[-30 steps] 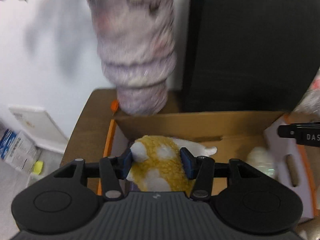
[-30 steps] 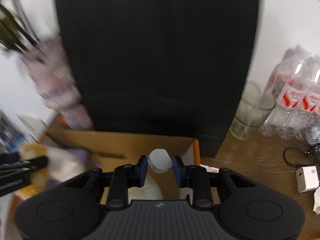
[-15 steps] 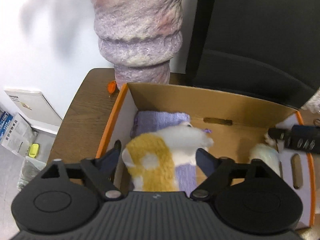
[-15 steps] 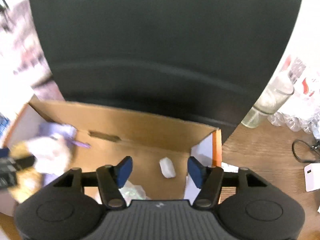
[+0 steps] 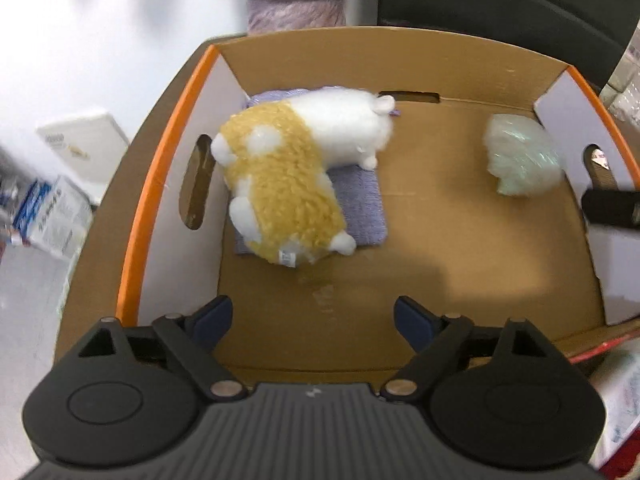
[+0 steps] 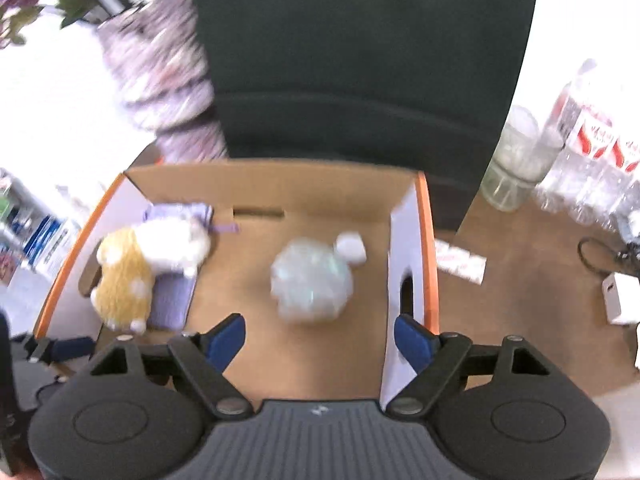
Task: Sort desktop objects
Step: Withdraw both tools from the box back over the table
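Yellow-and-white plush toy (image 5: 288, 176) lying on purple cloth (image 5: 360, 208), upper left inside orange-rimmed cardboard box (image 5: 400, 60), long axis diagonal, ahead-left of left tool (image 5: 312, 320): released, empty. Right tool (image 6: 320, 336) opening, empty; crumpled plastic wad (image 6: 312, 280) just ahead.

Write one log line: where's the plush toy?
plush toy: lying on purple cloth in cardboard box | left gripper: open, empty

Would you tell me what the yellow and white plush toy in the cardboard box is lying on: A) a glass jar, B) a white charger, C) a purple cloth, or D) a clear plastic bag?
C: in the left wrist view the plush toy lies partly across the purple cloth on the floor of the cardboard box.
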`<state>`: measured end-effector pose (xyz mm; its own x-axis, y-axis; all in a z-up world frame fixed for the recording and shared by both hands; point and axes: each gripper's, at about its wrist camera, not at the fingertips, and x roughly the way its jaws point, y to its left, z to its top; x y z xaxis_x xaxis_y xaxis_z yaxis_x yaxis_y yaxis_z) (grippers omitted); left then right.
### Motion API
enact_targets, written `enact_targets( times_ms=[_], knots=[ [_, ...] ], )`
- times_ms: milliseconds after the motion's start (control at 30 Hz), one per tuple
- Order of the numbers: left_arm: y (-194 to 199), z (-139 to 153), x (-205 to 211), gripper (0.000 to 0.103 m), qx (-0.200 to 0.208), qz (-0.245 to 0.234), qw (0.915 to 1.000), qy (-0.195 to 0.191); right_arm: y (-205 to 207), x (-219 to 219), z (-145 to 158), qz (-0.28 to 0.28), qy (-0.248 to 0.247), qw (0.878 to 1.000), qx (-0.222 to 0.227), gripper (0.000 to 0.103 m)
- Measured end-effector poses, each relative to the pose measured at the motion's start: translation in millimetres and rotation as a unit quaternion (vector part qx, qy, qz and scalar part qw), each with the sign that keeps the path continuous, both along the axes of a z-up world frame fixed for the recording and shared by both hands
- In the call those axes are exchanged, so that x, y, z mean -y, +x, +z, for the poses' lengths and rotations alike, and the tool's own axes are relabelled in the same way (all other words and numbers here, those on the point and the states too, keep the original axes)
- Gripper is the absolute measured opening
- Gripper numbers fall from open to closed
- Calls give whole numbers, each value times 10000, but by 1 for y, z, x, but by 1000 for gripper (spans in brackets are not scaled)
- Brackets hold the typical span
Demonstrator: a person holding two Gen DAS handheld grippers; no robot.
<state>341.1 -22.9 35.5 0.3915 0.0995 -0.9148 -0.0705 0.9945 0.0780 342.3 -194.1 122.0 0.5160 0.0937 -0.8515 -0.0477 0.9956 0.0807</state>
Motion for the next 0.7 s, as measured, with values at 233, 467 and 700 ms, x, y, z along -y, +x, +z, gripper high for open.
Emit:
enact_targets(
  times_ms=[233,467,700],
  knots=[
    [-34,54,-12,94,723,193,9968,-273,-34,-4,-3,33,18,10000,-87,81],
    [-109,104,-25,103,2438,527,9681,-251,-92,-9,18,346,324,9908,1267,89],
    [-195,105,-24,103,3272,630,9425,-245,-169,-6,19,539,234,9669,2481,91]
  ],
)
